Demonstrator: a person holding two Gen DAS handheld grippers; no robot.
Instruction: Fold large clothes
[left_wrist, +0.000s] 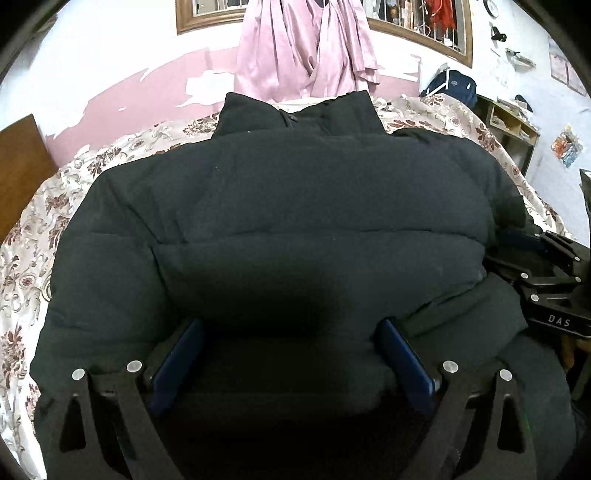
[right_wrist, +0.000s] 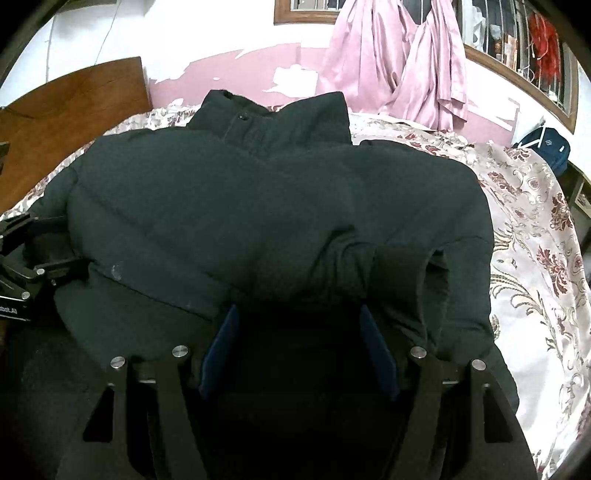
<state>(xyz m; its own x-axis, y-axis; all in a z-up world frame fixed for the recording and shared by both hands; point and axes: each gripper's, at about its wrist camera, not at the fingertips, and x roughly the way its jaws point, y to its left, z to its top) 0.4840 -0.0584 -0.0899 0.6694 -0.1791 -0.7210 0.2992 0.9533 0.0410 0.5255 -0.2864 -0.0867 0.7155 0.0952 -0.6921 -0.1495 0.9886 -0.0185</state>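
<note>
Straddling the near hem, my left tongs (left_wrist: 291, 354) stand spread wide, the blue pads (left_wrist: 177, 365) apart with a thick roll of the black puffer jacket (left_wrist: 288, 206) bulging between them; they are released, not yet pinching. My right tongs (right_wrist: 299, 350) are likewise spread, blue pads (right_wrist: 221, 350) either side of a bunched fold of the same jacket, no clamp made.

Relation that governs the coming move: the jacket lies straight ahead of both tongs, its long axis running away from me, hem nearest, collar (left_wrist: 295, 110) farthest. Both tongs sit at the hem edge side by side, left toward one flank, right toward the other; neither is clearly nearer. In my judgement a hem-to-collar fold needs both to close together and carry forward evenly.

Condition of the jacket: dark, quilted in horizontal bands, bulky, front up with a snap at the collar. One sleeve appears tucked across the body on the right side, edge rumpled. It rests on a bed with a floral cover (right_wrist: 535, 229).
</note>
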